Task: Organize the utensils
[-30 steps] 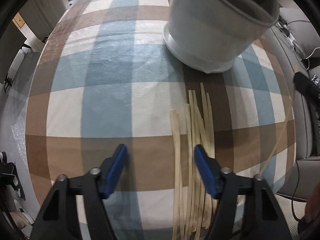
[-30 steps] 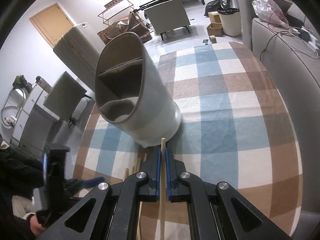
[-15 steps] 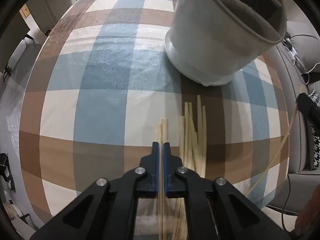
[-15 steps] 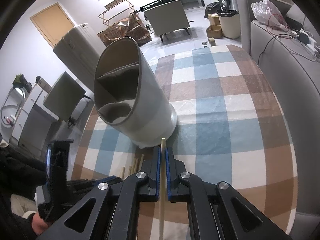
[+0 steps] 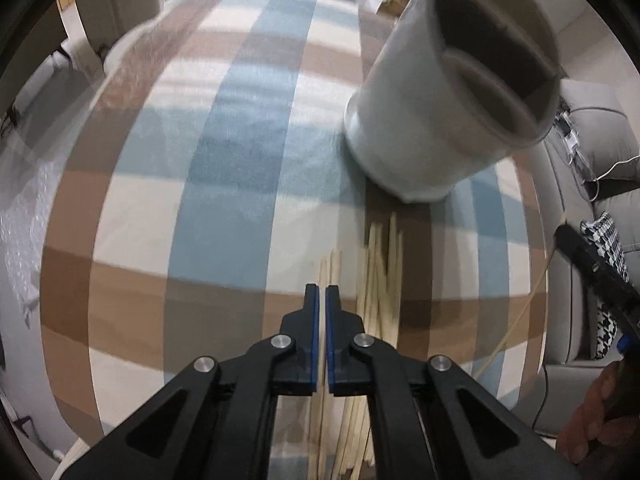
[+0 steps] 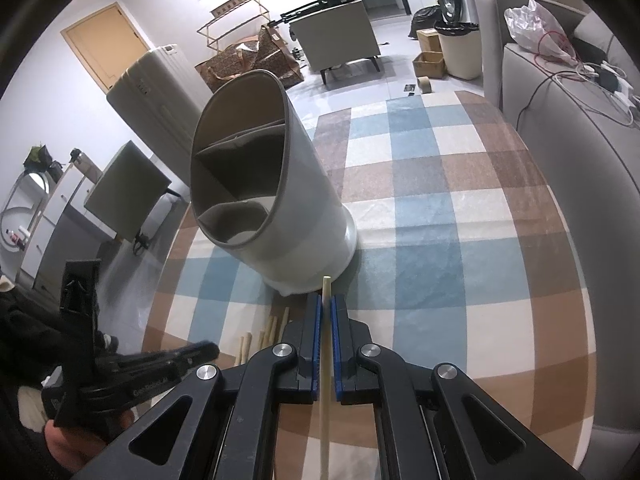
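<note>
1. Here we hold the left gripper (image 5: 322, 294) low over the checked tablecloth (image 5: 224, 168), its blue pads drawn almost together with only a thin slit between them.
2. Two pale chopsticks (image 5: 329, 266) run into that slit and poke out past the tips; from the left wrist view we take them to be pinched, though the picture is a little blurred.
3. Just to the right of them the loose chopstick pile (image 5: 380, 272) lies flat on the cloth, fanned slightly, its far ends pointing toward the utensil holder (image 5: 420, 120).
4. The holder stands on the cloth beyond the pile; its inside is split by partitions into compartments (image 6: 236, 184), and we see no utensils in them.
5. Our right gripper (image 6: 327, 312) is closed down on a single chopstick (image 6: 325, 380), which passes between the blue pads and sticks out a short way past the tips.
6. That tip sits close to the holder's base in the right wrist view; we cannot tell whether it touches.
7. The left gripper appears at the lower left of that view, beside the pile.
</note>
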### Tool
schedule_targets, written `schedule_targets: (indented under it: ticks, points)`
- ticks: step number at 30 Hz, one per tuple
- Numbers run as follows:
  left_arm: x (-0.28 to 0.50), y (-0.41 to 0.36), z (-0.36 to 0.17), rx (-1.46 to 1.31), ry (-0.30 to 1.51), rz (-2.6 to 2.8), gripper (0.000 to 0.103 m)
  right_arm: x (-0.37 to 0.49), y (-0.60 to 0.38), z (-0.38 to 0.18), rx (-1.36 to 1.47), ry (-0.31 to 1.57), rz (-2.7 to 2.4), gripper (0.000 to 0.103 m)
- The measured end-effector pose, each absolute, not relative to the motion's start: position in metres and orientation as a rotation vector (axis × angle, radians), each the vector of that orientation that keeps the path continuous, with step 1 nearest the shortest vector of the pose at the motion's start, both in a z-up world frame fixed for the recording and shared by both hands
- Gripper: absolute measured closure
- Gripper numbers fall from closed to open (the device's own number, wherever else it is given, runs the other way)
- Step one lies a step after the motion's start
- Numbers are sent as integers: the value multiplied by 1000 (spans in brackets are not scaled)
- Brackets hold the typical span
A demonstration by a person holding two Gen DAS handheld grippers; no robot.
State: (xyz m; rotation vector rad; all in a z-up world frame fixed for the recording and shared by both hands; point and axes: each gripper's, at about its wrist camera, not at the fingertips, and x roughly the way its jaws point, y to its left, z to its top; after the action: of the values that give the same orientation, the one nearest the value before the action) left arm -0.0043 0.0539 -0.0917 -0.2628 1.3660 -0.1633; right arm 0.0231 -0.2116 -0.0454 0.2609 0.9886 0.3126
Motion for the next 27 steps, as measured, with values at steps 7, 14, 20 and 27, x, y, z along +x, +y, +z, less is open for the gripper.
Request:
schedule_targets:
  ticks: [7, 14, 20, 27]
  points:
    - [-9, 63, -100, -203, 1403, -137, 67, 24, -209, -44, 254, 985, 316, 99]
    - [-14, 57, -102, -87, 1414, -120, 65, 23, -210, -42, 254, 980, 320, 99]
    - [-18, 53, -99, -4, 1390, -94, 60, 22, -212, -41, 254, 977, 318, 99]
    - [-11, 46, -102, 28, 1406, -68, 60, 22, -213, -40, 255, 973, 317, 99]
